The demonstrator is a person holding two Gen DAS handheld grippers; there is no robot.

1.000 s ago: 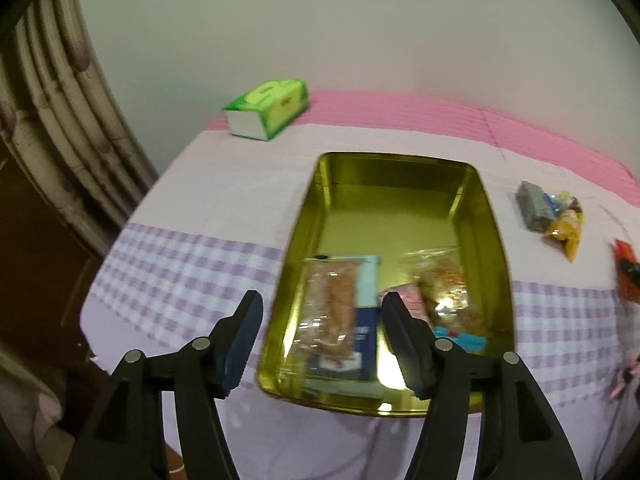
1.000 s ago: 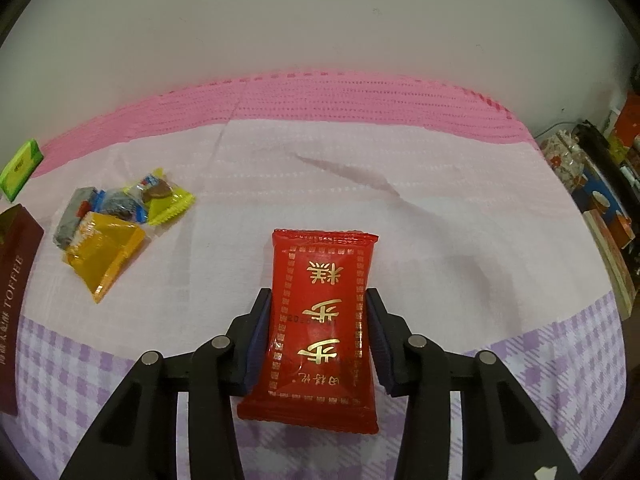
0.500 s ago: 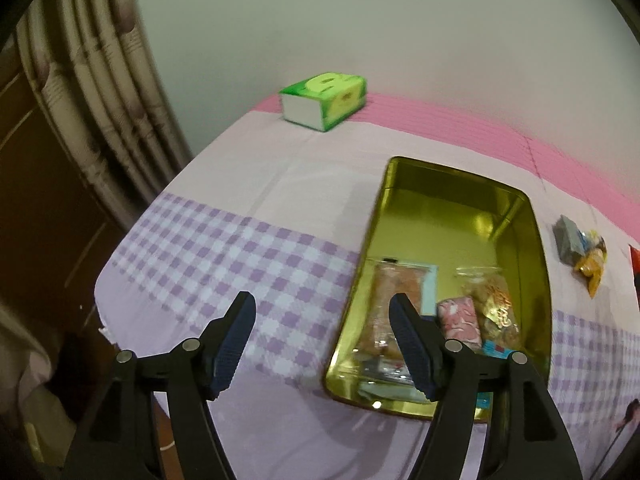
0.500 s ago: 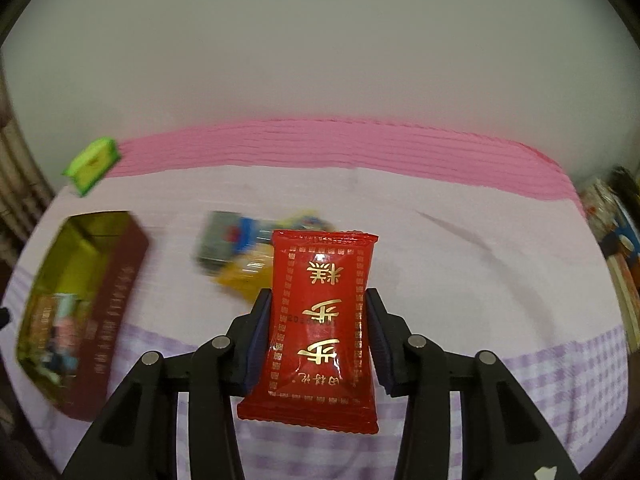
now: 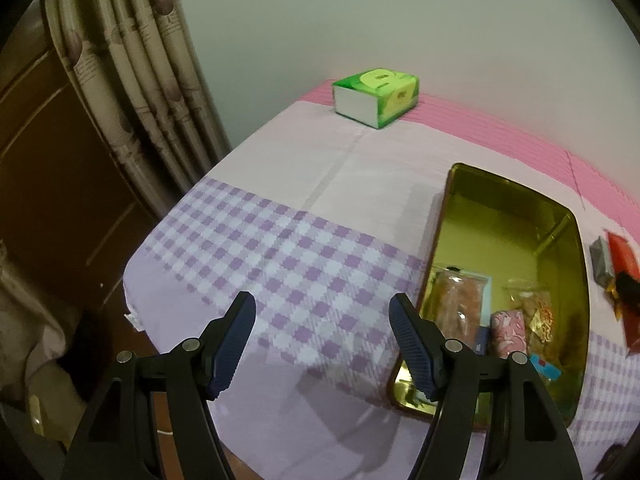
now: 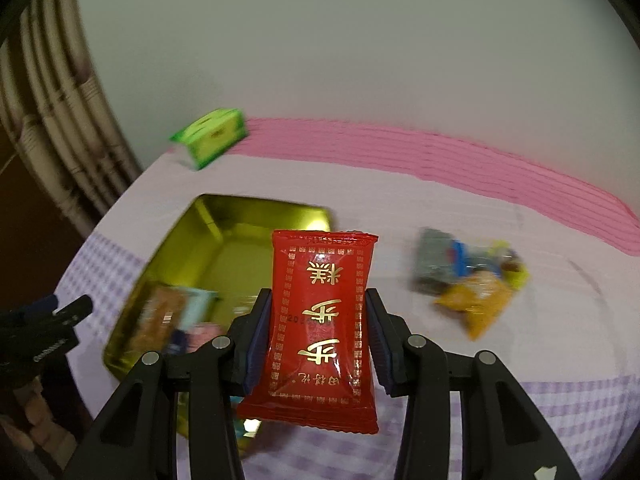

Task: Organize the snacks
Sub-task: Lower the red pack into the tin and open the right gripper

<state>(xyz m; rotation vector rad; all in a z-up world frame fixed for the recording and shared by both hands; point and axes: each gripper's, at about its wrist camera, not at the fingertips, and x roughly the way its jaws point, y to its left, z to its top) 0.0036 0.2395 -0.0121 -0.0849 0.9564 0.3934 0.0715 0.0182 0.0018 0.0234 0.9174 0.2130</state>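
A red snack packet (image 6: 324,320) with gold characters is pinched upright between the pads of my right gripper (image 6: 318,296), which is shut on it. It hangs over the near right part of the open gold tin (image 6: 240,248). The tin (image 5: 500,240) holds several snacks at its near end: a clear biscuit pack (image 5: 456,304), a pink packet (image 5: 506,332) and a gold-printed bag (image 5: 540,312). My left gripper (image 5: 320,300) stands open and empty over the purple checked cloth, left of the tin. The red packet (image 5: 622,252) shows at the right edge of the left wrist view.
A small pile of loose wrapped snacks (image 6: 472,276) lies on the cloth to the right of the tin. A green tissue box (image 5: 376,96) stands at the far left corner. The table edge and a curtain (image 5: 120,80) are close on the left.
My right gripper has carried the red packet left, from open cloth to over the tin. My left gripper has swung left off the tin to the checked cloth, jaws slightly wider.
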